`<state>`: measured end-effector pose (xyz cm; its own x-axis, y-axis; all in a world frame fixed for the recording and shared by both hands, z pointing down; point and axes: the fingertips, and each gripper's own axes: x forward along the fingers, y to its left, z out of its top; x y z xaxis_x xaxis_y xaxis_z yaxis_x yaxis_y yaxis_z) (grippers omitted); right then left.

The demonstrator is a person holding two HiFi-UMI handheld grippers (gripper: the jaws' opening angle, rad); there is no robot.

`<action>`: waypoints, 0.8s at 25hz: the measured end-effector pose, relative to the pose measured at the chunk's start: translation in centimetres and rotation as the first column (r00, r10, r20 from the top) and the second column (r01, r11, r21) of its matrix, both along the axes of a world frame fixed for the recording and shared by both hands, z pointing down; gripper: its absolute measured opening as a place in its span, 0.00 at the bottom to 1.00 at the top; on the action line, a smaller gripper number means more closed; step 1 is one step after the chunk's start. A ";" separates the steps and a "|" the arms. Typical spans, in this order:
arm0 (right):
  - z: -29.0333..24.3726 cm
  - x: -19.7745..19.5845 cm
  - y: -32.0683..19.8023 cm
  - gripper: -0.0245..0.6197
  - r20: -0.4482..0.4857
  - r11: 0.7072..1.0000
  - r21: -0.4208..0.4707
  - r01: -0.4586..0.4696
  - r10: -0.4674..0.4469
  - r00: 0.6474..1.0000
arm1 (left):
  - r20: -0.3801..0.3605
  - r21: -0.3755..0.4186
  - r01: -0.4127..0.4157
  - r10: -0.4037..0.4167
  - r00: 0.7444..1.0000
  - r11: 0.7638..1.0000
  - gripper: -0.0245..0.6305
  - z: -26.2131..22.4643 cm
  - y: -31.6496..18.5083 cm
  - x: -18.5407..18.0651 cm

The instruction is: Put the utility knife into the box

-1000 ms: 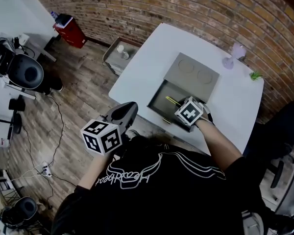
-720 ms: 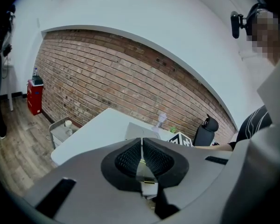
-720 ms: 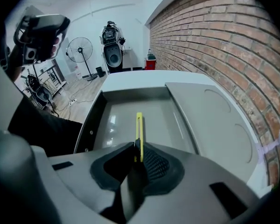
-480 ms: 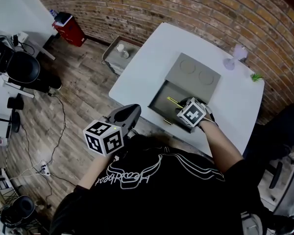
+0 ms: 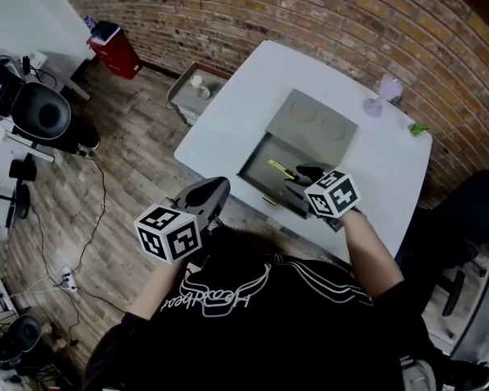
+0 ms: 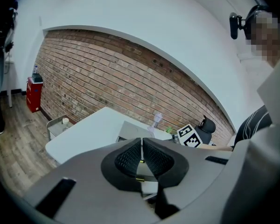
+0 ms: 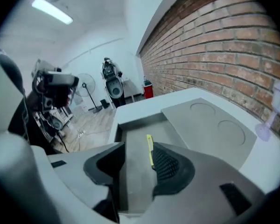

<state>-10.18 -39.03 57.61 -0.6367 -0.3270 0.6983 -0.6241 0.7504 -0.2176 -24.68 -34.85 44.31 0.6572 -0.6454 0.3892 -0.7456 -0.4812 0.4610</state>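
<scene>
**Head view:** the utility knife (image 5: 279,169) lies inside the box (image 5: 255,155) at centre frame, on the surface (image 5: 224,112). The right gripper (image 5: 301,182) hovers just beside it.

**Left gripper view:** the left gripper (image 6: 141,149) is pressed together and empty.

**Right gripper view:** the jaws have just been opening and now stand spread, pinching nothing. A careless withdrawal could clip the blade or the box wall.

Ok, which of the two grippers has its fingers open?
The right gripper, above the box: its fingers have just been opening, empty, the utility knife lying below. On the left gripper they are together.
</scene>
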 end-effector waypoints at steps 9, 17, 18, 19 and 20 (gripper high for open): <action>-9.1 3.5 4.8 0.04 0.359 0.996 0.010 -0.088 0.078 0.930 | -0.031 0.015 -0.064 0.065 0.997 0.998 0.09 -0.7 2.4 5.6; -14.4 5.7 7.5 0.04 0.443 0.980 0.153 -0.129 0.048 0.895 | -0.033 0.074 -0.170 0.173 0.984 0.983 0.09 -2.8 3.6 10.4; -14.8 5.6 7.6 0.04 0.466 0.979 0.154 -0.132 0.046 0.883 | -0.030 0.083 -0.181 0.184 0.982 0.980 0.09 -3.0 3.6 10.7; -15.1 5.6 7.7 0.04 0.483 0.979 0.154 -0.135 0.044 0.875 | -0.028 0.090 -0.191 0.194 0.981 0.978 0.09 -3.2 3.7 10.9; -15.3 5.5 7.7 0.04 0.494 0.978 0.157 -0.135 0.041 0.869 | -0.026 0.095 -0.198 0.201 0.979 0.976 0.09 -3.3 3.6 11.1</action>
<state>-4.64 -31.38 42.33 -0.8417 -0.4878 0.2314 -0.5398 0.7528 -0.3765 -13.61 -31.21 41.01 0.7887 -0.5317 0.3086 -0.6142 -0.6601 0.4326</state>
